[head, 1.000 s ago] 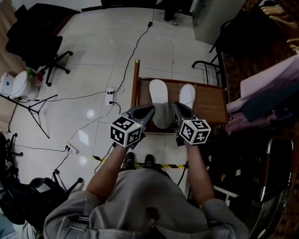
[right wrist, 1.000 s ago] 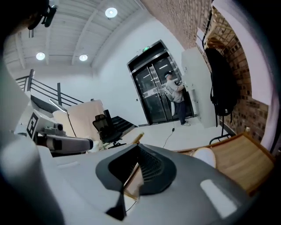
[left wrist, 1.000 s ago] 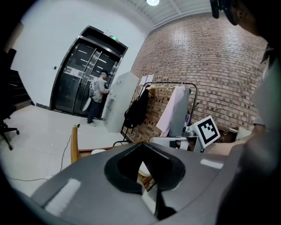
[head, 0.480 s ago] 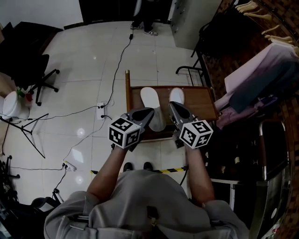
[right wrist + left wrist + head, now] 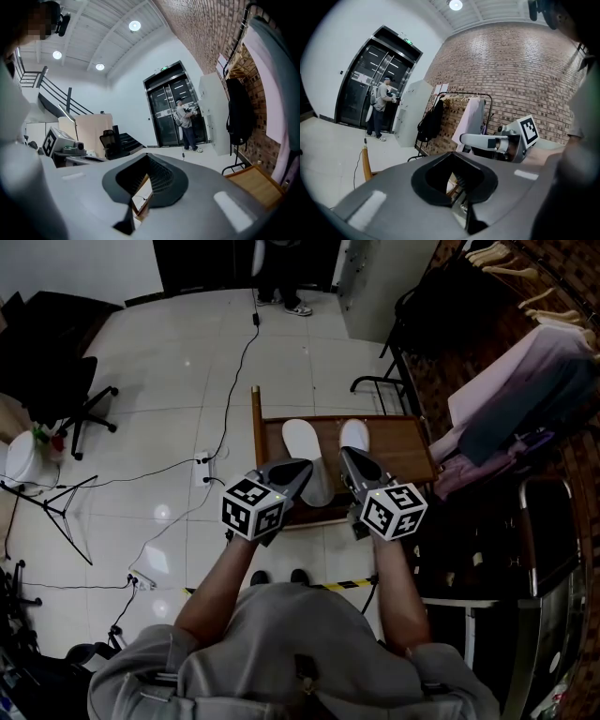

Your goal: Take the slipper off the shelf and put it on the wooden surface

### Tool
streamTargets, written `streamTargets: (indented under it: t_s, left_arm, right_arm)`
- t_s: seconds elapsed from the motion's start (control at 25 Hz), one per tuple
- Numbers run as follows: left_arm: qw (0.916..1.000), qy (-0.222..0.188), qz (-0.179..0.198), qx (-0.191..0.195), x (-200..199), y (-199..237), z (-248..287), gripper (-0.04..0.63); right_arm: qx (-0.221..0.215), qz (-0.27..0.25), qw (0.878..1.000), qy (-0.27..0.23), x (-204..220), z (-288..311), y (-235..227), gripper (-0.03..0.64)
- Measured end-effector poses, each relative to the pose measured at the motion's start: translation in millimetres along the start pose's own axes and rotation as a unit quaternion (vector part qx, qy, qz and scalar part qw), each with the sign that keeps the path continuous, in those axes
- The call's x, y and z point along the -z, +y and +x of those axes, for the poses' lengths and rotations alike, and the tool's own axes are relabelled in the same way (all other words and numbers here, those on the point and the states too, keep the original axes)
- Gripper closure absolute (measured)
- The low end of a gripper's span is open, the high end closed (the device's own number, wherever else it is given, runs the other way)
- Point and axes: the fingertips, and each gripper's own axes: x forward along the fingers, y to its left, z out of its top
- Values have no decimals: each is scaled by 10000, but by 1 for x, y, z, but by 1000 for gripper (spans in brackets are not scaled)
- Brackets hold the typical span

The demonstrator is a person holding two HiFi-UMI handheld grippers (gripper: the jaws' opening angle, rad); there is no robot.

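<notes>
Two white slippers lie side by side on the wooden surface (image 5: 403, 448) on the floor: the left slipper (image 5: 300, 439) and the right slipper (image 5: 354, 435). I hold both grippers above the board's near edge, pointing forward and almost level. My left gripper (image 5: 302, 466) hides the left slipper's near end, and my right gripper (image 5: 344, 454) hangs over the right slipper's heel. In the left gripper view my left gripper (image 5: 457, 185) is shut and empty. My right gripper (image 5: 140, 194) looks the same in its own view. No shelf is in view.
A clothes rack with hanging garments (image 5: 525, 381) stands at the right, with a black metal frame (image 5: 389, 371) behind the board. Cables (image 5: 225, 399) cross the white tile floor. An office chair (image 5: 66, 362) is far left. A person (image 5: 281, 277) stands by the dark door.
Both grippers have risen away from the slippers, which stay on the board and now look smaller. The view has tilted toward the door.
</notes>
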Motion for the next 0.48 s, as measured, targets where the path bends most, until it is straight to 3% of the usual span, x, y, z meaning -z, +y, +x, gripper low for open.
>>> streamTargets:
  t_s: [0.48]
  left_arm:
    - [10000,31,56,-6,-3,7,-3,592]
  right_arm:
    - [-107,-50,9999,-77,-6,7,6,617]
